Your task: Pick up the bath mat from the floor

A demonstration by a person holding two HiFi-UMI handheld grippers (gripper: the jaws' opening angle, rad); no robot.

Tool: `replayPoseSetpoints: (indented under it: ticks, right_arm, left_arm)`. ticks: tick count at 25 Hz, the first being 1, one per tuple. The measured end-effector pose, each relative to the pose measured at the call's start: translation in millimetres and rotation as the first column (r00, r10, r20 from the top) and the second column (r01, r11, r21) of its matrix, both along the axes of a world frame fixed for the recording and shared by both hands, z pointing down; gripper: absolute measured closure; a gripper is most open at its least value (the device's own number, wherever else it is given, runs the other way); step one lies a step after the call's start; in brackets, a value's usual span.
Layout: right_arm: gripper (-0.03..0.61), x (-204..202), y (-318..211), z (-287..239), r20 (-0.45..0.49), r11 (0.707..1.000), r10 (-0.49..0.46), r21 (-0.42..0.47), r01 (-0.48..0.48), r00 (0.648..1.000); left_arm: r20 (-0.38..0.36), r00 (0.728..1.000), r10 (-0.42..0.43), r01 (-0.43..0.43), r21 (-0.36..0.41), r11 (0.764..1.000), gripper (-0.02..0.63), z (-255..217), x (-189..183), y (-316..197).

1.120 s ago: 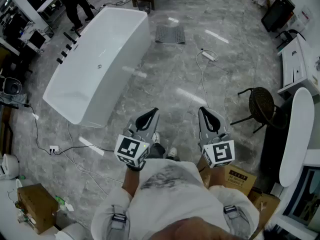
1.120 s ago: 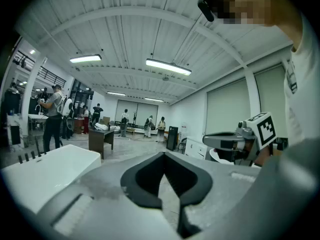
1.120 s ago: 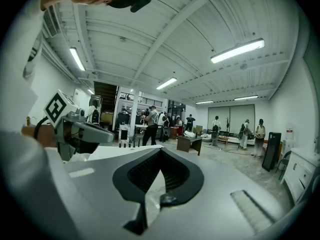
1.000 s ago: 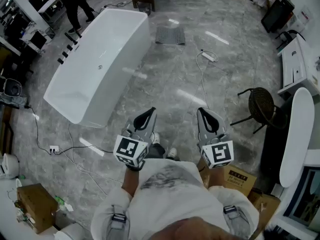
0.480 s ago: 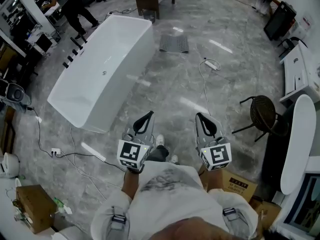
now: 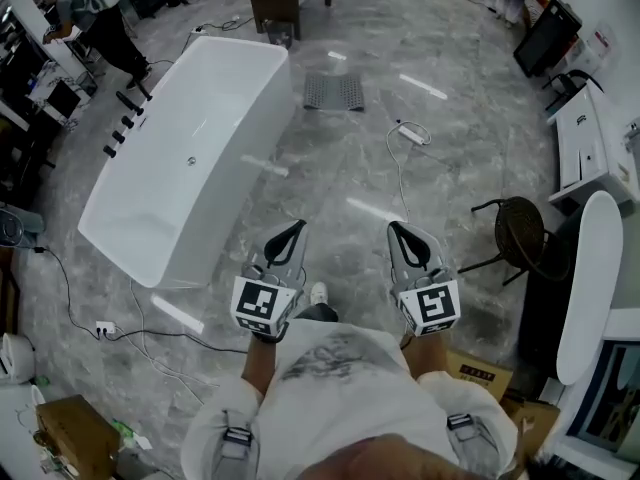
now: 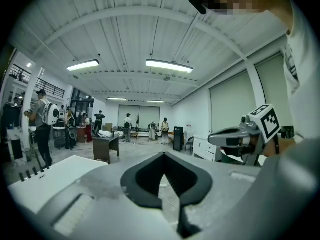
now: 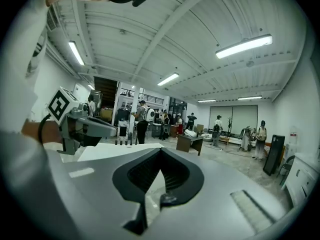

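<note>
Marble floor (image 6: 340,183), bath mat (image 6: 335,92) well ahead, left gripper (image 6: 296,226) and right gripper (image 6: 398,228) side by side, roughly level, jaws closed, empty

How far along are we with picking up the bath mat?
Nothing is done yet: the grey textured bath mat lies flat on the marble floor near the white bathtub. In hand: nothing; the left tool and right tool are shut, empty and well short of it. Left: approach, grasp, lift.

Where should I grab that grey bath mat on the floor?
Probably its near edge, coming in low from the person's side. The bath mat lies flat on the floor, so only a thin edge can be pinched, and the bathtub stands close on its left.
</note>
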State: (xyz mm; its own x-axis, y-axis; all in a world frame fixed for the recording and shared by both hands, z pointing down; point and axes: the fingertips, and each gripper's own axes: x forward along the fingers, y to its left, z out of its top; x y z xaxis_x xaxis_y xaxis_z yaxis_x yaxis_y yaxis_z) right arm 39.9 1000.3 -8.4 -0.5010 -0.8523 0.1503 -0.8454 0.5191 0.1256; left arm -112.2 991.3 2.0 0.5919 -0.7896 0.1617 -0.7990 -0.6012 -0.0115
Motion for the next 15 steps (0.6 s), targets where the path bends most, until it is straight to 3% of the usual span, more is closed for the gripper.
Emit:
replayPoseSetpoints:
  ticks: [15]
  right_arm:
    - [0.577,-24.2,-110.7,12.3,-0.038,0.998,0.058,-0.029,-0.059,0.998]
  left_arm:
    - [0.0,0.999,0.047,-0.047,-0.006,0.999,0.612,10.8,-26.0,-118.5]
